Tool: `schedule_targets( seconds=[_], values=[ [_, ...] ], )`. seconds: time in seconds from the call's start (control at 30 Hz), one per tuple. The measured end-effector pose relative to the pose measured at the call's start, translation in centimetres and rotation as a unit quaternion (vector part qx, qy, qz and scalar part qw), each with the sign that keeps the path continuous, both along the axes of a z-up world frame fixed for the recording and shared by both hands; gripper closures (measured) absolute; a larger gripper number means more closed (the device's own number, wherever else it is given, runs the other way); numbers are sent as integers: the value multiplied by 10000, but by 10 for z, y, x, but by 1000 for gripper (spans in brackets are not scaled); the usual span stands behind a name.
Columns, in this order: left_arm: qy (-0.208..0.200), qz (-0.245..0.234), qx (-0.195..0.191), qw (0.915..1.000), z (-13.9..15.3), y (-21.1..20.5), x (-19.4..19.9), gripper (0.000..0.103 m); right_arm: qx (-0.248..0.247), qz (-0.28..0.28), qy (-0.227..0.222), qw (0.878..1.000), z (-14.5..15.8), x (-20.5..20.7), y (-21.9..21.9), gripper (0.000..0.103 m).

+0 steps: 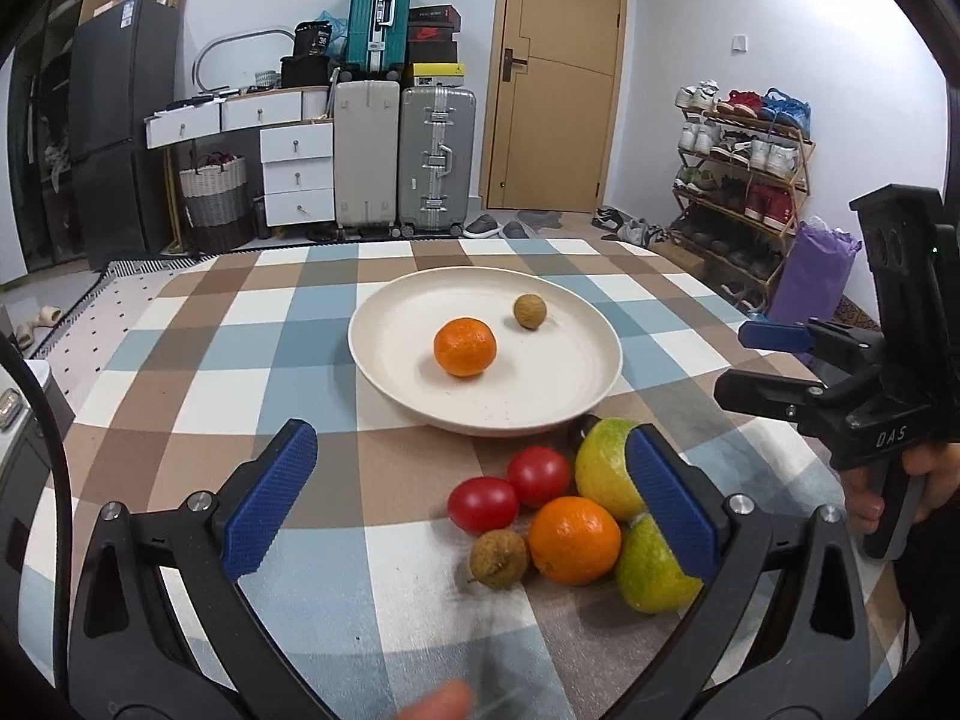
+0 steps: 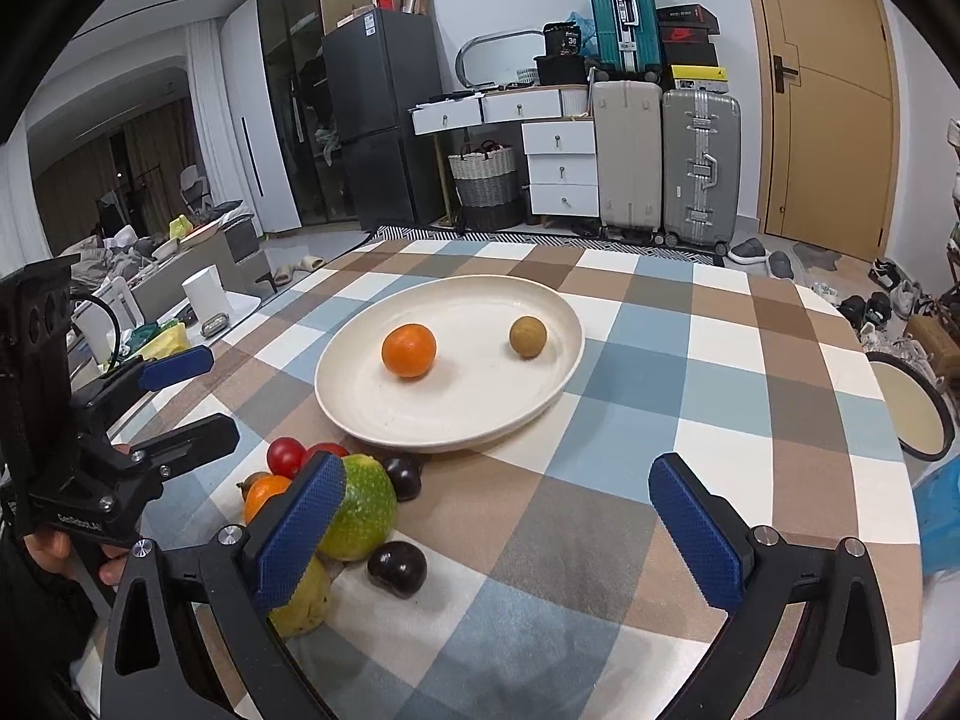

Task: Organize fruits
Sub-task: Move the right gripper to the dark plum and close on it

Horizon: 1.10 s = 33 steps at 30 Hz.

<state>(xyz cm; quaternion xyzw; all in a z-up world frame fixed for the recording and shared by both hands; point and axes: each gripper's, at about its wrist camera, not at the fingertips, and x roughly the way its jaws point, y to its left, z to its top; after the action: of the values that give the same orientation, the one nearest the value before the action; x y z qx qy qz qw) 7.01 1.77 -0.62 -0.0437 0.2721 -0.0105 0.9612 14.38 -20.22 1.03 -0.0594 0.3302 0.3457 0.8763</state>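
A cream plate point(image 1: 576, 390) point(image 2: 528, 402) on the checked tablecloth holds an orange point(image 1: 464, 346) point(image 2: 408, 350) and a brown longan point(image 1: 530, 311) point(image 2: 528, 336). In front of it lies a pile: two red tomatoes point(image 1: 510, 489) point(image 2: 285, 457), an orange point(image 1: 574, 540) point(image 2: 264, 495), a longan point(image 1: 498, 558), two green-yellow citrus point(image 1: 606, 474) point(image 2: 360, 510) and two dark plums point(image 2: 397, 568). My left gripper point(image 1: 474, 504) is open and empty, hovering over the pile. My right gripper point(image 2: 498, 534) is open and empty, just right of the pile; it also shows in the left wrist view point(image 1: 774, 360).
The table point(image 2: 720, 360) ends in open floor beyond. Suitcases point(image 1: 408, 162), white drawers point(image 1: 297, 174) and a door point(image 1: 558, 78) stand at the back, a shoe rack point(image 1: 744, 180) at the right. A round object point(image 2: 912, 414) sits off the table's right edge.
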Motion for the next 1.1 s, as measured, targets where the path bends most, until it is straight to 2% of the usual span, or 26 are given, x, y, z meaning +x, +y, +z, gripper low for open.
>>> schedule_targets(
  seconds=[0.1, 0.43, 0.7, 0.93, 1.03, 1.1],
  values=[
    [13, -156, -96, 9998, 0, 0, -5, 0, -113, 116, 51, 9999, -3, -5, -2, 0],
    [30, -159, 92, 9998, 2, -10, -5, 0, -459, 404, 160, 9980, -17, -18, 3, 0],
    [381, -30, 129, 9992, -6, -8, 6, 0, -787, 465, 277, 9954, -28, -18, 13, 0],
    [462, -3, 73, 9989, -9, -3, 8, 0, -866, 531, 522, 9935, -33, -15, 17, 1],
    [688, -25, 195, 9974, -13, -4, 7, 0, -922, 595, 549, 9924, -34, -16, 21, 8],
    [691, -30, 254, 9973, -13, -4, 5, 0, -996, 619, 569, 9915, -36, -17, 24, 12]
  ],
)
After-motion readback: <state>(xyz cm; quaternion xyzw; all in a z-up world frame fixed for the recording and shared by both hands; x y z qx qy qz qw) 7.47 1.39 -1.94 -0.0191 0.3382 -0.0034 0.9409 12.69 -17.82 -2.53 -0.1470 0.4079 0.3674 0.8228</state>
